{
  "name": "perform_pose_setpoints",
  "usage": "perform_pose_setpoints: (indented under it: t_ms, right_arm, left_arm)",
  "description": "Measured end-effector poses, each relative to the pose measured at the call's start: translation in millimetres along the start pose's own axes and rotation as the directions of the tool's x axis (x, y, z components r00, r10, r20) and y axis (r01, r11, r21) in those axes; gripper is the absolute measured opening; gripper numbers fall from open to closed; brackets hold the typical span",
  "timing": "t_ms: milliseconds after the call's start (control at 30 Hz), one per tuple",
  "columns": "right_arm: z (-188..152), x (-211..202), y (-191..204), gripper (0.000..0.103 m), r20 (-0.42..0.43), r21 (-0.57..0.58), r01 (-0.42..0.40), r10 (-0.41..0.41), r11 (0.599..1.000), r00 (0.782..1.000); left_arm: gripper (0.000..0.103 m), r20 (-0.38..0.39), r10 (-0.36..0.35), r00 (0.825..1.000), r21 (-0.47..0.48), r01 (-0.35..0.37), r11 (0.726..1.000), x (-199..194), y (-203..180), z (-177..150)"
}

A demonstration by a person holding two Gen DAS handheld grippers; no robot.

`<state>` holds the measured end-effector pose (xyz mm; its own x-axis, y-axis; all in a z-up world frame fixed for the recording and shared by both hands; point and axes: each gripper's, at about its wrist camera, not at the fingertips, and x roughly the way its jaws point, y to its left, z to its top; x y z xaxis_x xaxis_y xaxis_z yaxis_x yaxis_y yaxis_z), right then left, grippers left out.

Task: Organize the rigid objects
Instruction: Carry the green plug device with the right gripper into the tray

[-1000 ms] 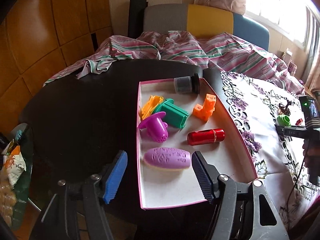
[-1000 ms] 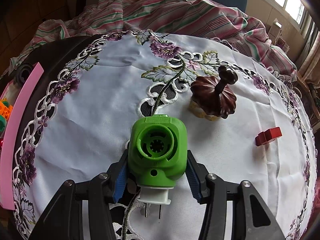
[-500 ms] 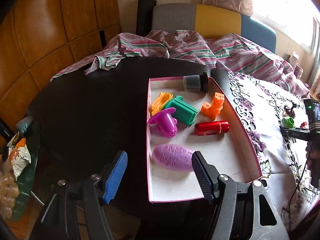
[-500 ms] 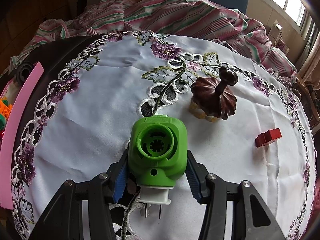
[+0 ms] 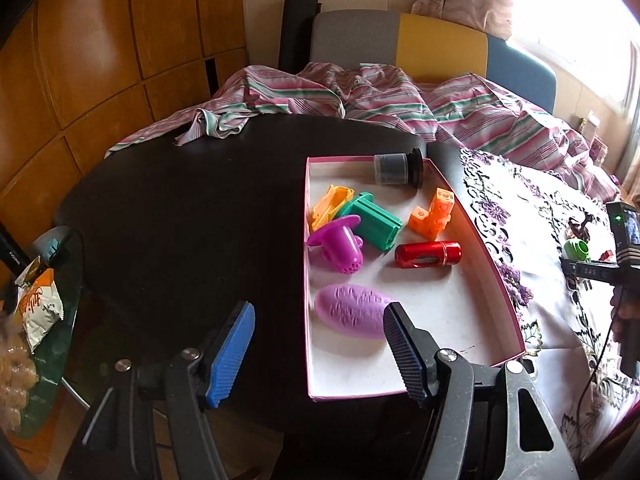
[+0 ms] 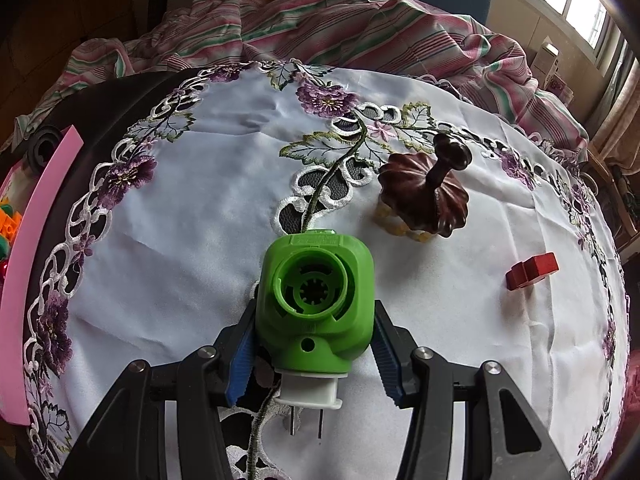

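Note:
My right gripper point(image 6: 314, 312) is shut on a green plug-in device point(image 6: 316, 300) with a white base and two metal prongs, just above the white embroidered cloth point(image 6: 192, 208). That device point(image 5: 576, 249) also shows far right in the left wrist view. My left gripper point(image 5: 318, 312) stands open and holds nothing, over the near left corner of the pink-rimmed box point(image 5: 306, 344). The box holds a purple oval point(image 5: 352, 316), a magenta cup point(image 5: 340, 246), a green block point(image 5: 372, 220), a yellow piece point(image 5: 328, 206), an orange block point(image 5: 434, 216), a red cylinder point(image 5: 428, 255) and a dark jar point(image 5: 396, 169).
A brown carved lid point(image 6: 424, 196) and a small red block point(image 6: 532, 271) lie on the cloth beyond the green device. The box's pink wall point(image 6: 36, 240) is at the left. The dark tabletop point(image 5: 180, 220) spreads left of the box. Striped fabric point(image 5: 380, 96) is heaped behind. A snack bag point(image 5: 38, 308) sits low left.
The left gripper has drifted slightly leftward, so the box sits further right in its view. The right gripper and the green device have stayed still.

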<state>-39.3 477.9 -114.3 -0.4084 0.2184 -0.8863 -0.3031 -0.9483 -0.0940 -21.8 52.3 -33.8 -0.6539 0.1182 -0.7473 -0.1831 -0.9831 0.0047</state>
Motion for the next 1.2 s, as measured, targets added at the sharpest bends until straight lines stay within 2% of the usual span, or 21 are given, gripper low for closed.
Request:
perform_pose_setpoints:
  t_ms: [200,467,600,700,800,867,933,1067,1167,1200]
  right_arm:
    - [5.4,-32.1,8.4,0.052,0.048,0.0,-0.019,0.019,1.0,0.999]
    - [6.2,-87.1,71.1,0.052,0.114,-0.088,-0.176,0.185,0.98,0.976]
    - [-4.3,-111.5,120.7,0.052,0.102,-0.168,-0.297,0.317,0.94,0.943]
    - [-18.0,-129.1,162.6,0.052,0.078,-0.248,-0.376,0.405,0.893,0.911]
    - [-28.5,-136.9,201.5,0.052,0.036,-0.302,-0.438,0.47,0.846,0.882]
    - [-35.1,-136.1,221.9,0.052,0.003,-0.324,-0.461,0.488,0.826,0.873]
    - [-39.7,-129.7,242.7,0.052,-0.04,-0.349,-0.463,0.481,0.815,0.876]
    - [-46.2,-100.5,274.0,0.052,-0.136,-0.37,-0.443,0.424,0.816,0.895]
    - [-43.1,-77.7,285.6,0.052,-0.13,-0.362,-0.385,0.363,0.849,0.923]
    - [-41.8,-70.4,286.6,0.052,-0.135,-0.343,-0.388,0.364,0.855,0.922]
  left_arm:
    - [0.068,-0.001,0.006,1.0,-0.014,-0.006,1.0,3.4,5.8,1.6]
    - [0.068,-0.035,0.023,0.999,-0.07,-0.025,0.997,13.3,26.1,-6.1]
    - [0.068,-0.036,0.046,0.998,-0.094,-0.049,0.994,14.3,39.2,-8.8]
    - [0.068,-0.039,0.059,0.998,-0.109,-0.063,0.992,15.4,47.7,-10.6]
    - [0.068,-0.043,0.066,0.997,-0.121,-0.071,0.99,15.6,54.4,-13.0]
    - [0.068,-0.043,0.068,0.997,-0.128,-0.073,0.989,15.0,58.2,-14.5]
    - [0.068,-0.049,0.068,0.996,-0.133,-0.074,0.988,15.6,60.7,-15.9]
    - [0.068,-0.059,0.063,0.996,-0.141,-0.071,0.987,16.7,64.5,-18.8]
    - [0.068,-0.066,0.061,0.996,-0.143,-0.07,0.987,18.0,64.7,-20.8]
    - [0.068,-0.068,0.059,0.996,-0.142,-0.068,0.988,18.7,64.6,-21.3]
